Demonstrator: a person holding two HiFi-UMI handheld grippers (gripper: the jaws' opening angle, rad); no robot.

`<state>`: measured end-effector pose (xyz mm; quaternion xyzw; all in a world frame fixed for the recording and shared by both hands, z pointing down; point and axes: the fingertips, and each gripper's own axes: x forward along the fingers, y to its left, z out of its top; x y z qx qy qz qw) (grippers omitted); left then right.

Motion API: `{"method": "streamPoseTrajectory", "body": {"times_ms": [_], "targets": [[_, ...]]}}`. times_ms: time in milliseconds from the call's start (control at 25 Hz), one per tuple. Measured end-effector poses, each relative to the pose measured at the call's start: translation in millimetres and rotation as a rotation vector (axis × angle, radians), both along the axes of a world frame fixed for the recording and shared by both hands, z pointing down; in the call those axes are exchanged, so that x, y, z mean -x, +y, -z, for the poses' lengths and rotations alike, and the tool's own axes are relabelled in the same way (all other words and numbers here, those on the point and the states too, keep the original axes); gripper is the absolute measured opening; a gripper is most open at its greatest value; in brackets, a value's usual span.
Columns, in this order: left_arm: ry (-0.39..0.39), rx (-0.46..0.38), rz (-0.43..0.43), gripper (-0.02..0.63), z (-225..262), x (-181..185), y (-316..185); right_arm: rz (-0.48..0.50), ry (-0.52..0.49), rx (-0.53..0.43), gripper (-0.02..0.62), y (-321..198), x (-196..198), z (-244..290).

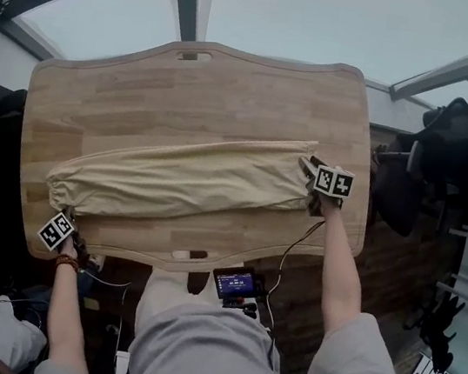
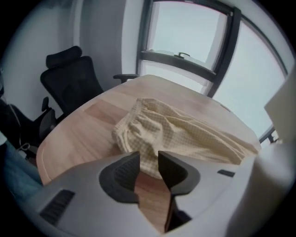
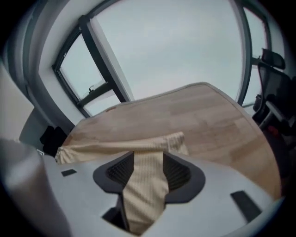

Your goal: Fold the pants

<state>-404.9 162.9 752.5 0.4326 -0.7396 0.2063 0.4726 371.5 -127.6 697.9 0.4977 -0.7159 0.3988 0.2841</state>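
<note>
Beige pants (image 1: 182,178) lie folded lengthwise across the wooden table (image 1: 188,86), waistband at the left, hems at the right. My left gripper (image 1: 69,219) sits at the table's near left corner, just short of the waistband (image 2: 138,132). Its jaws (image 2: 149,162) stand a little apart, and only bare wood shows between them. My right gripper (image 1: 309,169) is at the hem end. In the right gripper view a strip of the hem cloth (image 3: 145,185) hangs loosely through its wide gap (image 3: 148,169), and the pads do not pinch it.
Black office chairs (image 1: 449,163) stand off the table's right end, and another chair (image 2: 69,78) is beyond its left end. A small screen device (image 1: 234,283) with a cable is mounted at the near edge. Windows run behind the table.
</note>
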Motion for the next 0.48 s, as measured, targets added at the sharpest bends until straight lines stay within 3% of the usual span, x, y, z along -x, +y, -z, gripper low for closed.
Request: {"method": "streamPoseTrajectory", "body": {"times_ms": [120, 200, 320, 400, 480], "targets": [[0.026, -0.017, 0.079, 0.126, 3.2, 10.0, 18.3, 0.027, 0.122, 0.098, 0.23, 65.3, -43.3, -24.9], [0.033, -0.017, 0.093, 0.127, 3.4, 9.5, 26.9, 0.004, 0.14, 0.133, 0.235, 89.4, -58.6, -38.2], [0.046, -0.006, 0.104, 0.126, 3.1, 1.3, 36.5, -0.038, 0.105, 0.144, 0.235, 93.7, -57.3, -48.3], [0.056, -0.001, 0.098, 0.127, 2.4, -5.7, 35.6, -0.024, 0.16, 0.149, 0.233, 89.4, -53.1, -54.8], [0.057, 0.004, 0.078, 0.127, 2.6, -9.7, 31.9, 0.015, 0.233, 0.155, 0.189, 87.0, -47.5, -59.4]]}}
